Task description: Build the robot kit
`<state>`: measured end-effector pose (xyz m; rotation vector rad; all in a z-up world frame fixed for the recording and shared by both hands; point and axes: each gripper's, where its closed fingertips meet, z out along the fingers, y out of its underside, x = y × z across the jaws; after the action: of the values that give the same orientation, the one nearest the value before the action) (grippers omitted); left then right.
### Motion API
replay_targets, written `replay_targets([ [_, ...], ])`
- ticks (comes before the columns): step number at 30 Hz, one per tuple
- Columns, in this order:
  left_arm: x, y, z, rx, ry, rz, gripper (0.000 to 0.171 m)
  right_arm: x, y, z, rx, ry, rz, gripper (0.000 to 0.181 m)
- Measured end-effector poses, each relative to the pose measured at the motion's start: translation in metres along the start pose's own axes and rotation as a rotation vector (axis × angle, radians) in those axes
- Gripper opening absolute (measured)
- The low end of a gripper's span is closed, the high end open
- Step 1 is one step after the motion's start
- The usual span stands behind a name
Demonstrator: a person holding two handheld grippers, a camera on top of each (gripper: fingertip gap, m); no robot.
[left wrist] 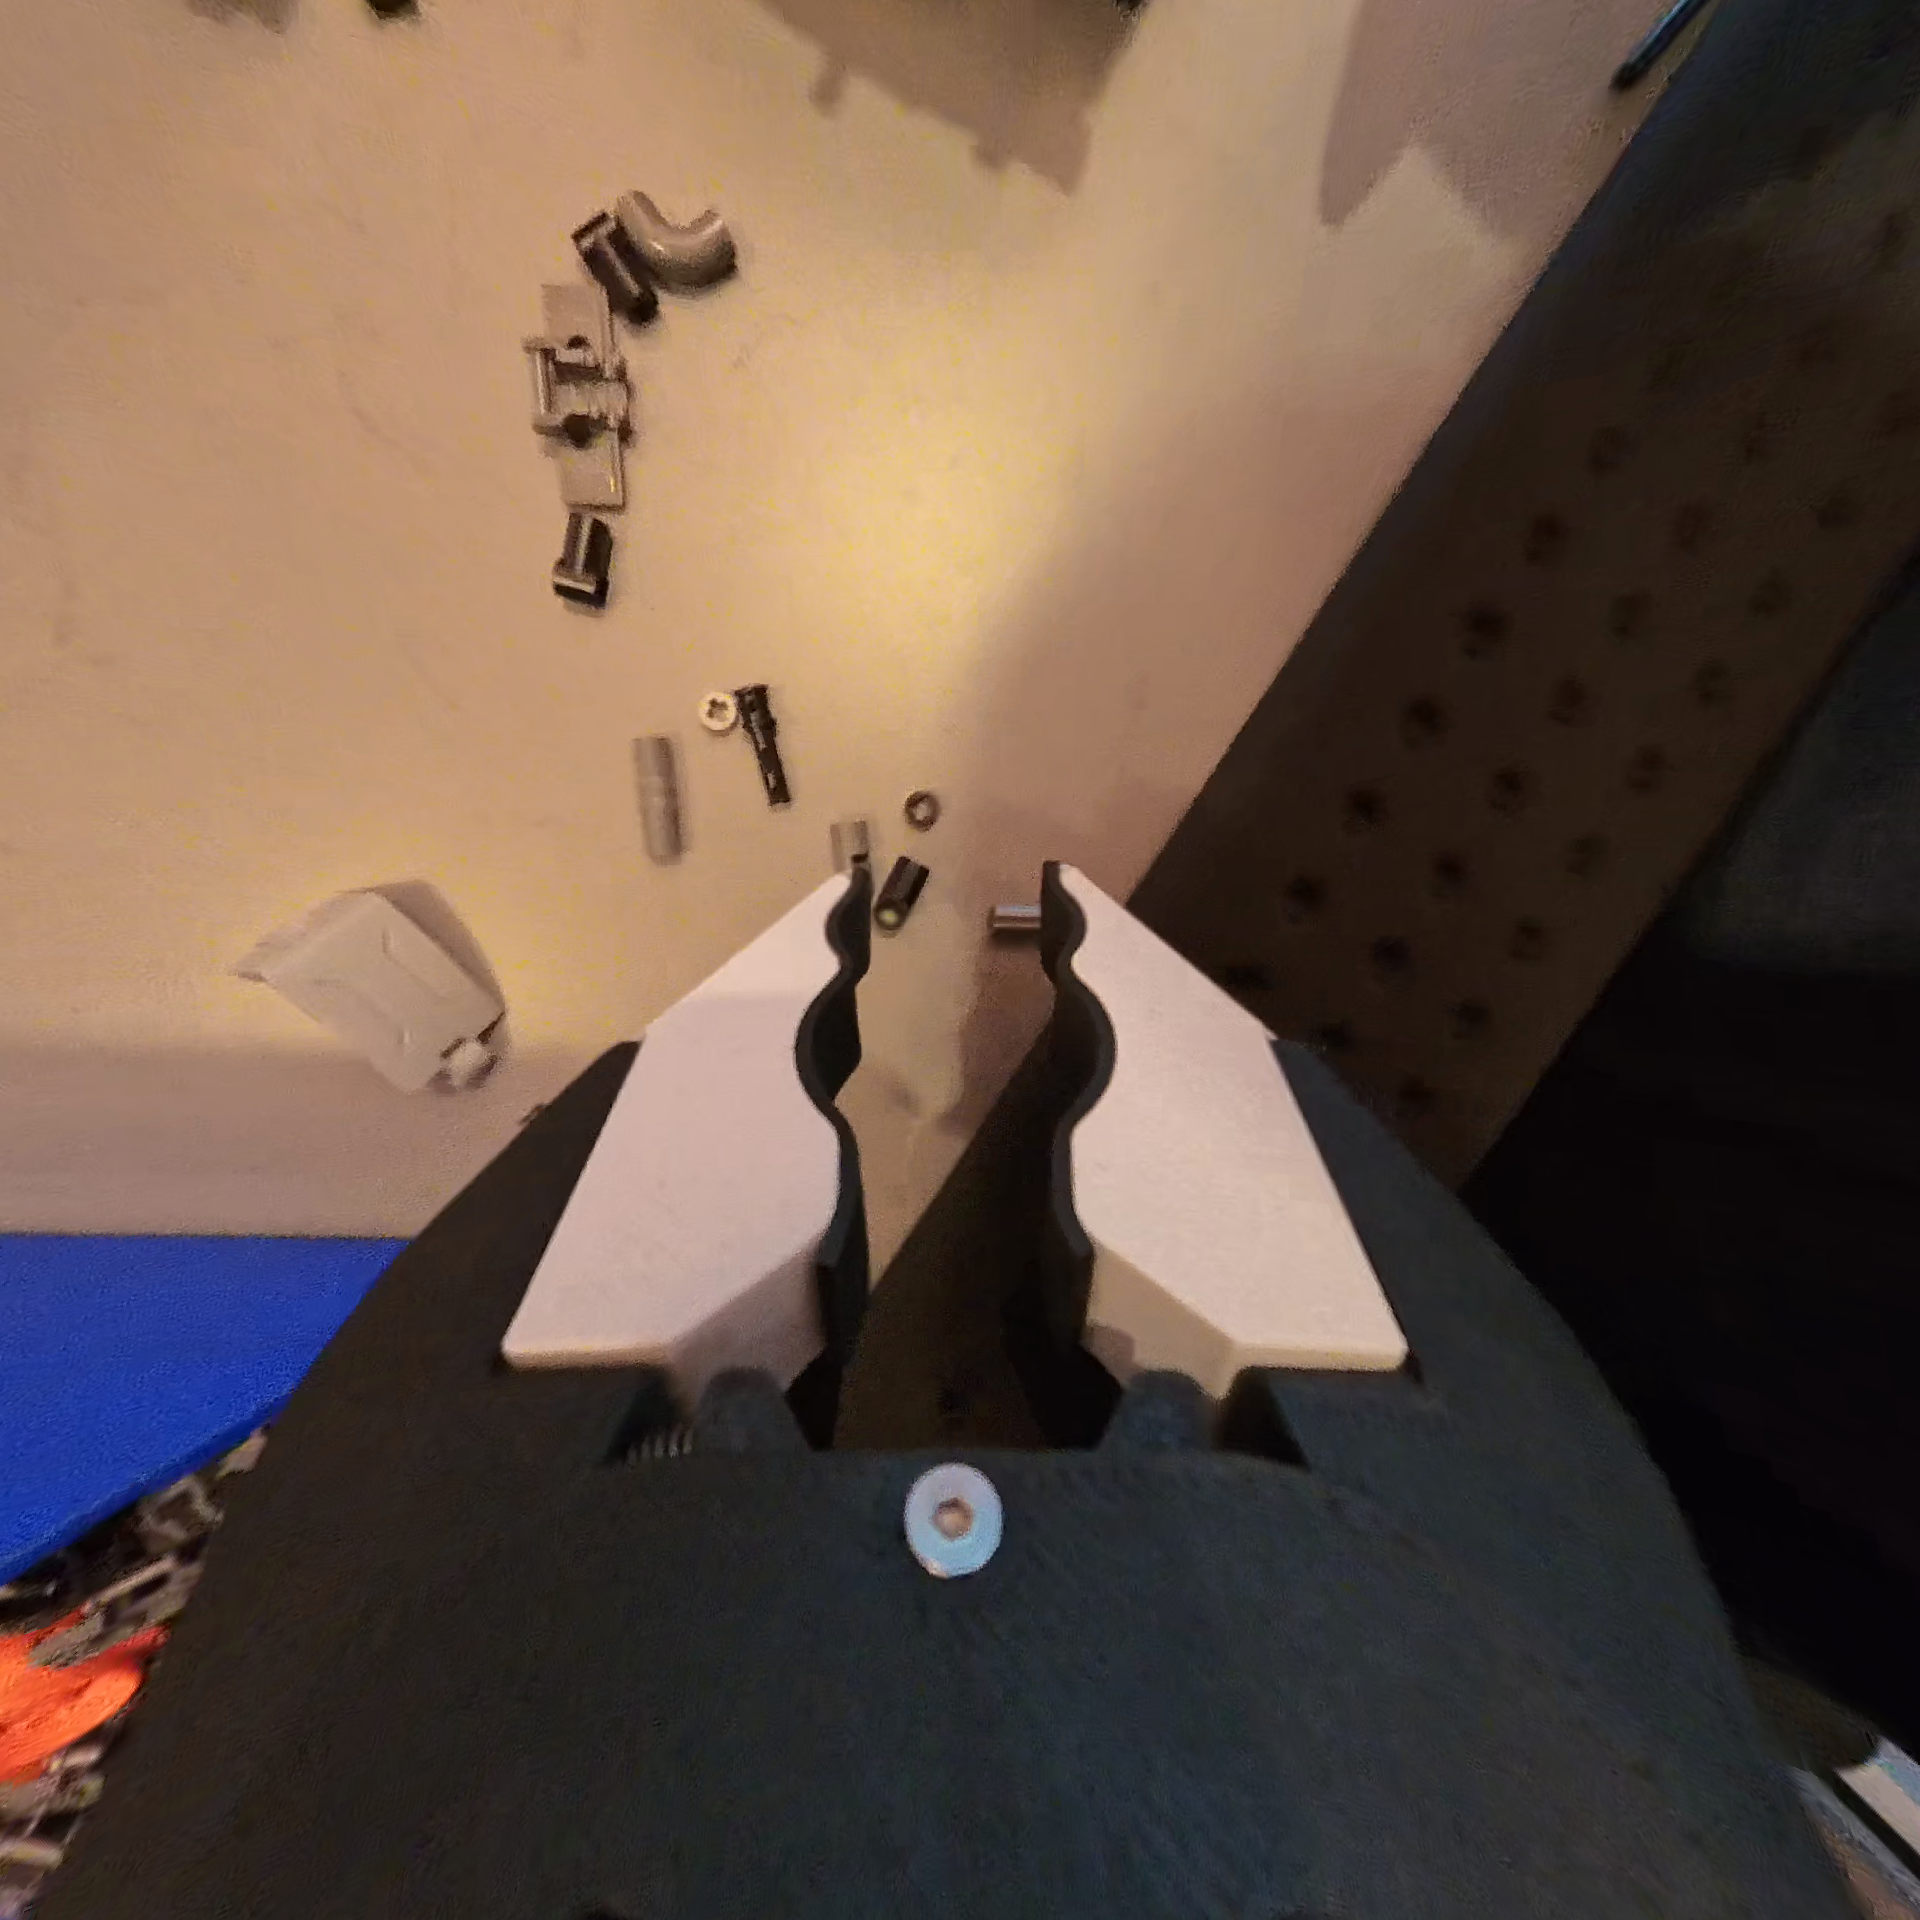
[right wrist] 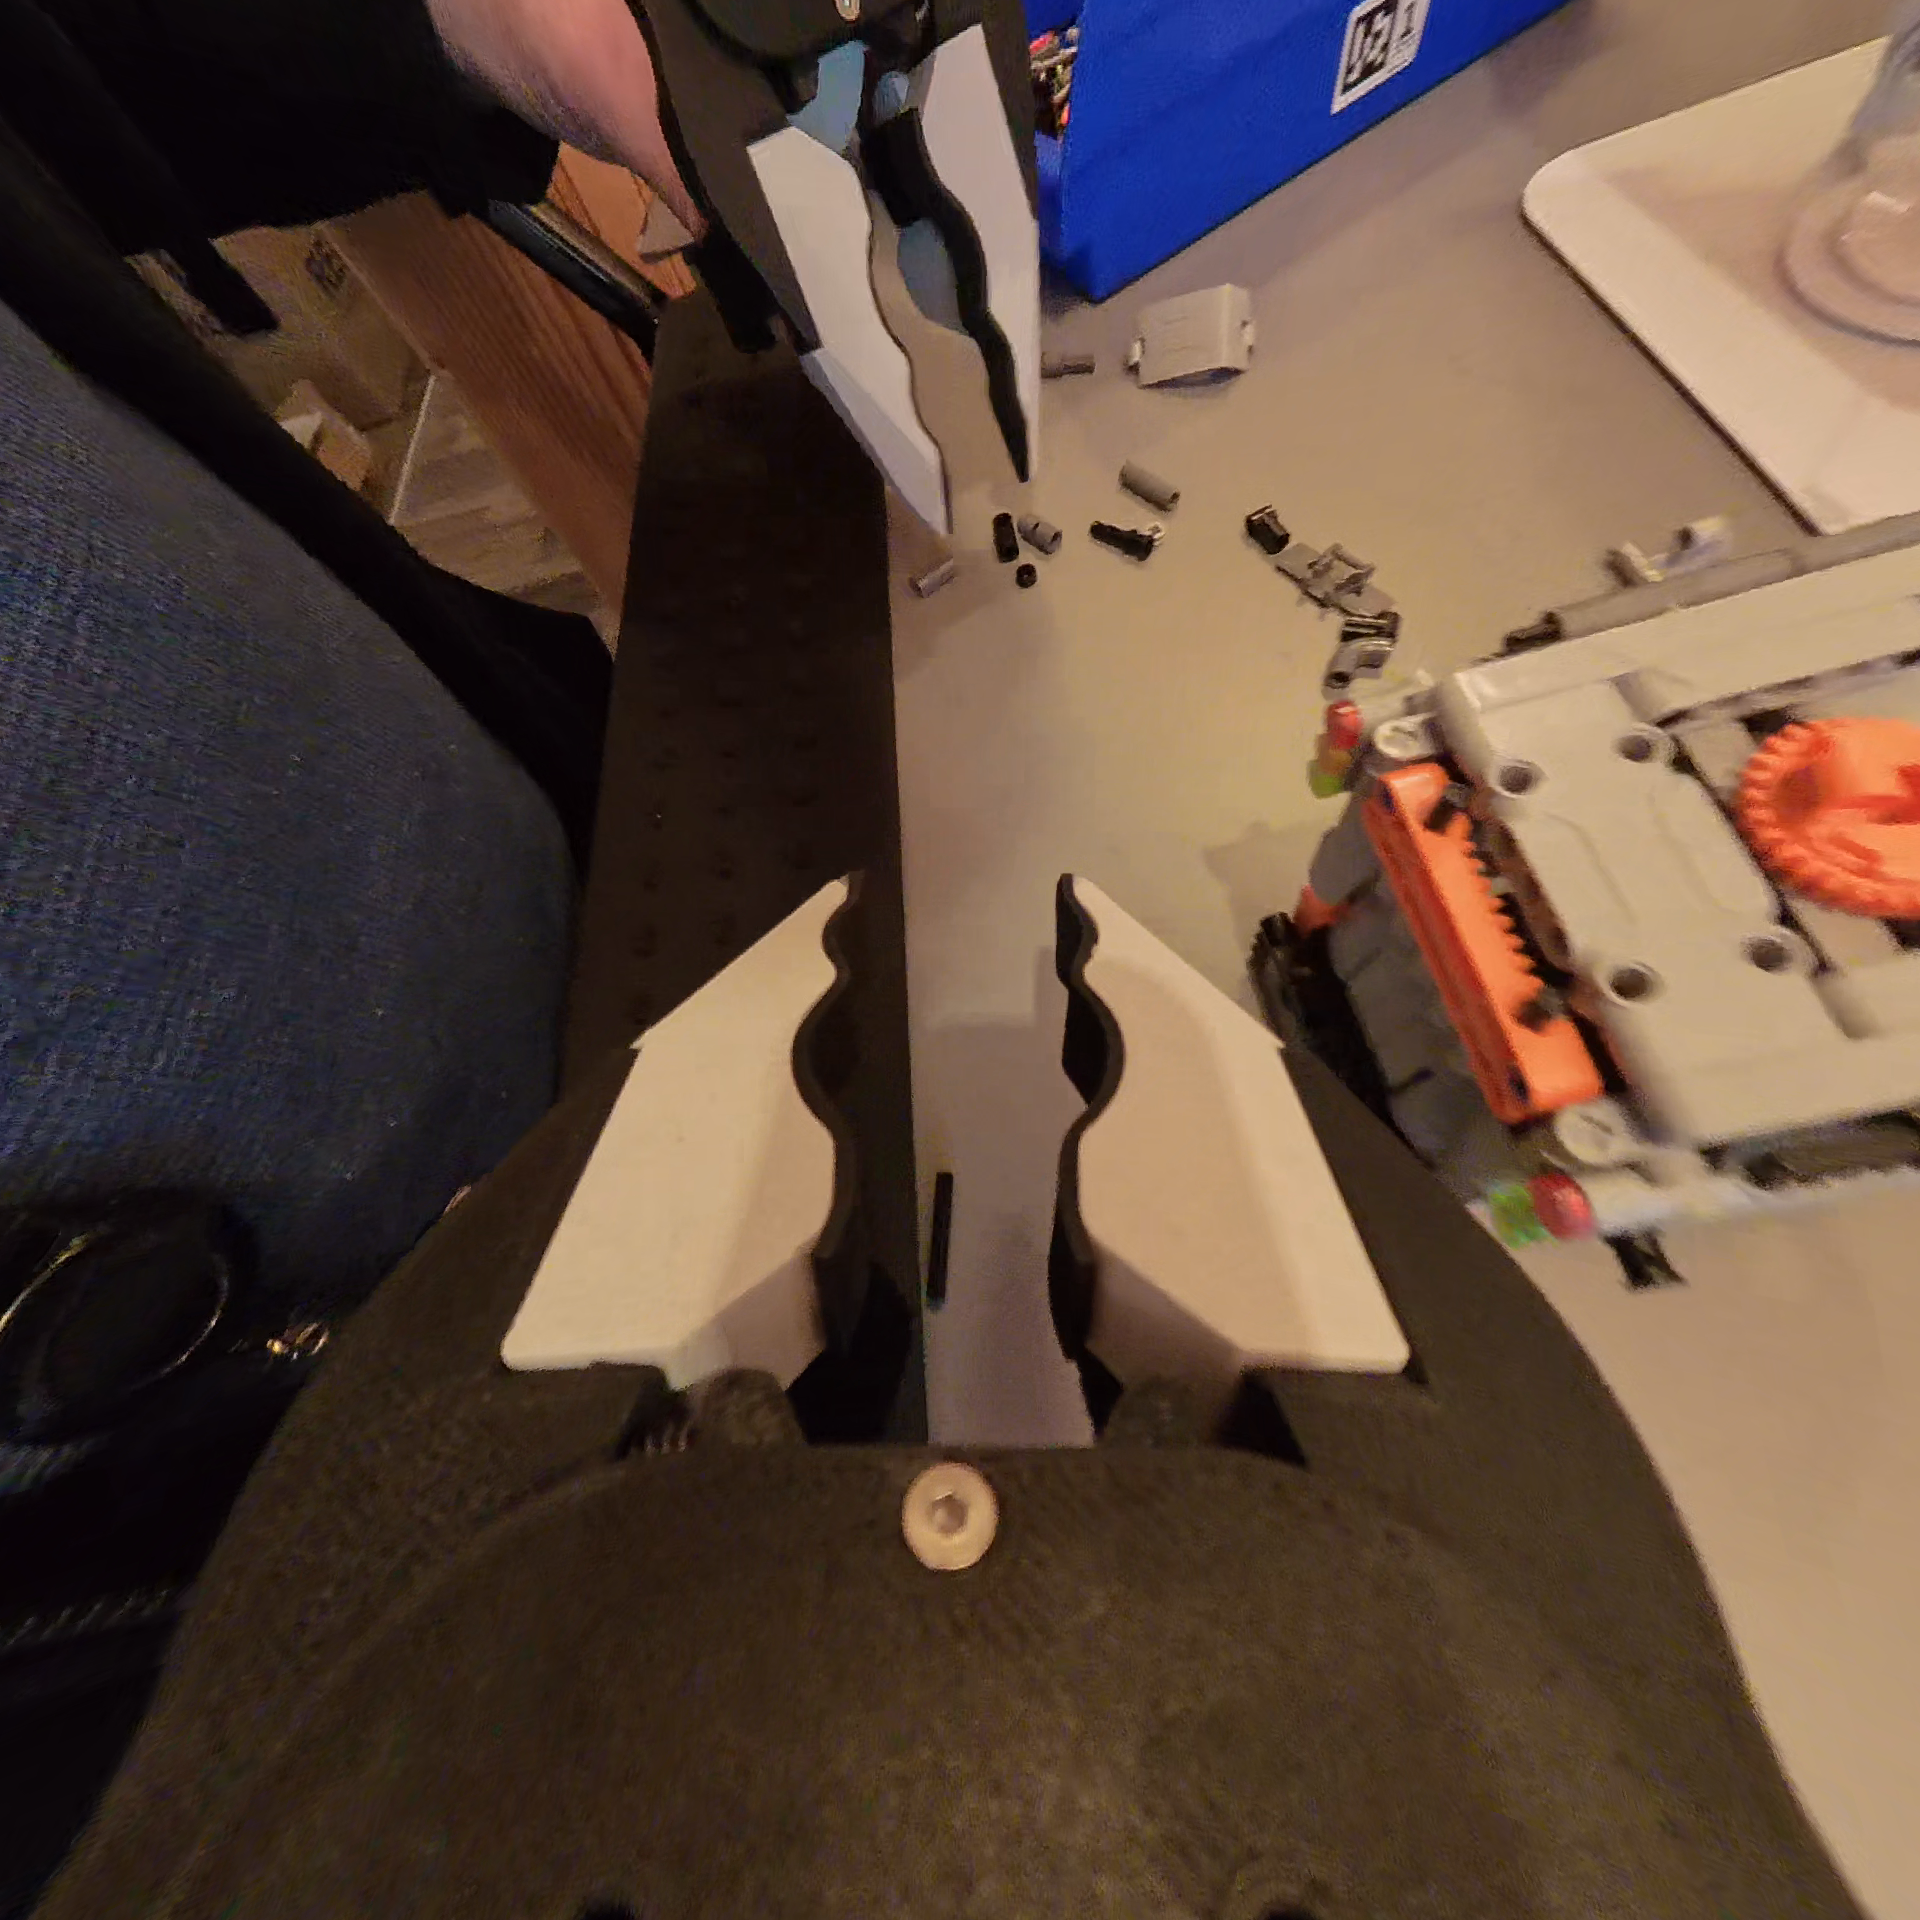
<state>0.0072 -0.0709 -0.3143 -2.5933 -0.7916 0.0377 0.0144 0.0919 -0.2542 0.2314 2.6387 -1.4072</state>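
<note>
My left gripper (left wrist: 954, 883) is open and empty, just above the table, its tips next to a small black pin (left wrist: 898, 891) and a small grey bush (left wrist: 1013, 918). More small parts lie beyond: a grey sleeve (left wrist: 658, 798), a black connector pin (left wrist: 764, 743) and a chain of grey and black pieces (left wrist: 584, 400). My right gripper (right wrist: 956, 896) is open and empty over the table edge, with a thin black axle (right wrist: 940, 1236) on the table between its fingers. The left gripper also shows in the right wrist view (right wrist: 985, 494), above the loose parts (right wrist: 1029, 540).
A grey and orange brick-built machine (right wrist: 1621, 935) stands right of my right gripper. A black perforated strip (right wrist: 748, 675) runs along the table edge. A blue box (right wrist: 1226, 125) and a white tray (right wrist: 1714, 291) stand at the back. A grey panel (left wrist: 384, 982) lies at the left. My hands' fingertips stand some 20 centimetres from each other.
</note>
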Motion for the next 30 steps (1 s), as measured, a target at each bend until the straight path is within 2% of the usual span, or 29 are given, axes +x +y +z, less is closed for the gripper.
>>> replay_targets([
  [2,-0.012,0.003,0.002,0.007,-0.066,-0.007,0.030,-0.002,0.000,0.012,-0.002,-0.001,0.018,0.033],
  [5,-0.026,0.000,0.004,0.064,-0.085,-0.102,0.033,0.003,0.006,0.027,-0.034,0.052,0.035,0.031],
  [8,-0.032,-0.016,0.007,0.123,-0.114,-0.118,0.032,0.003,0.012,0.037,-0.059,0.062,0.053,0.032],
  [12,-0.045,-0.024,0.016,0.108,-0.176,-0.106,0.016,0.000,0.011,0.041,-0.040,0.060,0.061,0.031],
  [18,-0.050,-0.027,0.015,0.084,-0.172,-0.026,0.004,0.003,0.007,0.034,0.002,0.068,0.087,0.030],
  [21,-0.053,-0.026,0.022,0.040,-0.168,-0.014,0.011,0.007,0.013,0.035,-0.016,0.078,0.098,0.031],
  [27,-0.035,-0.041,0.029,0.100,-0.033,-0.038,0.023,0.007,0.016,0.033,-0.009,0.069,0.110,0.031],
  [30,-0.046,-0.048,0.024,0.141,-0.078,-0.059,0.031,0.008,0.018,0.032,-0.005,0.066,0.126,0.031],
])
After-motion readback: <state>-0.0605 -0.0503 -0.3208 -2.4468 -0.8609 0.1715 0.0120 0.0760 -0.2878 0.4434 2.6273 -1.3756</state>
